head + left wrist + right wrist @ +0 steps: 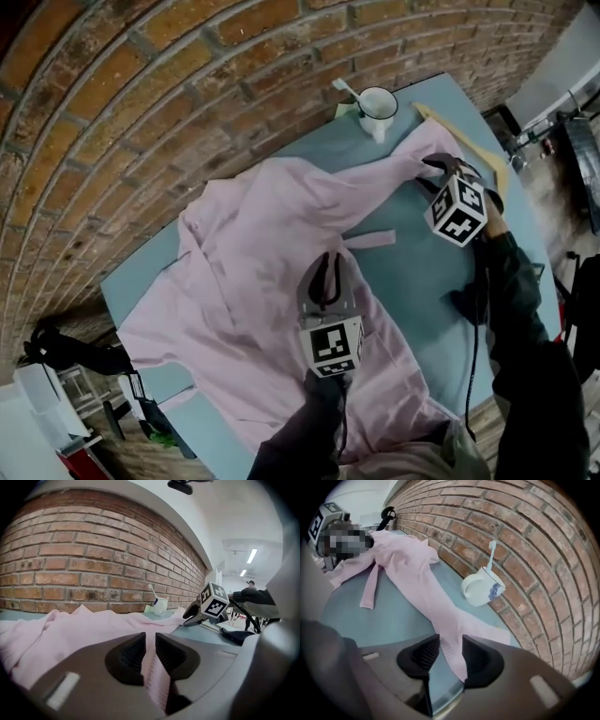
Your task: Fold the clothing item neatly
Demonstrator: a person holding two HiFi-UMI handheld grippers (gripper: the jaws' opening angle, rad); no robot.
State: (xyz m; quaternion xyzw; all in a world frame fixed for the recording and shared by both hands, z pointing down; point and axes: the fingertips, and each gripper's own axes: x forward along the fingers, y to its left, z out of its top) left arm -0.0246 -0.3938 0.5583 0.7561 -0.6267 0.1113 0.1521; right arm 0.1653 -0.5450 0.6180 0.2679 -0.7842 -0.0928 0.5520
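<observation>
A pale pink shirt [253, 253] lies spread and rumpled on the blue table [412, 281]. My left gripper [323, 267] is over the shirt's middle, shut on a fold of pink cloth [151, 667] that runs up between its pads. At the far right, my right gripper [442, 165] points down at the end of the long sleeve [422, 588]. The cuff [452, 656] lies between its jaws against one pad. A gap with bare table shows at the other pad, so this gripper is open.
A white mug [377, 108] holding a toothbrush stands at the table's far edge by the brick wall [141, 112]. Just beyond the right gripper lies a wooden hanger [473, 142]. A loose pink strip [370, 239] of the shirt lies on bare table.
</observation>
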